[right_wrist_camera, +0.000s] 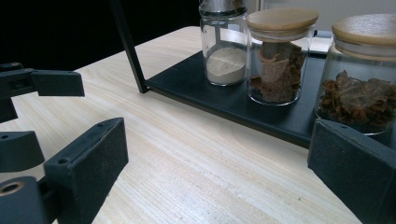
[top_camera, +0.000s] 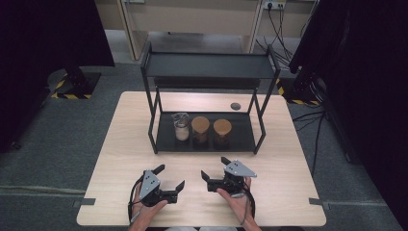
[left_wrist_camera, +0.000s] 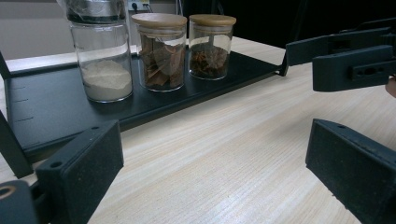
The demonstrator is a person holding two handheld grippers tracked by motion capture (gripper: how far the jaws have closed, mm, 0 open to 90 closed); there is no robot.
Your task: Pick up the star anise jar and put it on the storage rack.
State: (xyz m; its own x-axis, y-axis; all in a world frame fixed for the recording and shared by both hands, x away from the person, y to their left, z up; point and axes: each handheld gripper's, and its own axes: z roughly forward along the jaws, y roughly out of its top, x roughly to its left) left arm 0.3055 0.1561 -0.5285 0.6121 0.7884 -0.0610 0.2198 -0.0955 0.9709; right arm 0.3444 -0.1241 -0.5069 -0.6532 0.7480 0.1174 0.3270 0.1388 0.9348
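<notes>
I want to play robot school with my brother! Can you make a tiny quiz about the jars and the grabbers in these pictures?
1. How many jars stand on the rack's bottom shelf?
2. True or false: the left gripper is holding a jar.
3. Which jar has a shiny, silvery top instead of a wooden lid: A the powder jar, B the middle jar, C the right-hand jar?

Key
1. Three, side by side in a row.
2. False. Its jaws are open over the bare table, and so are those of the right gripper.
3. A.
</notes>
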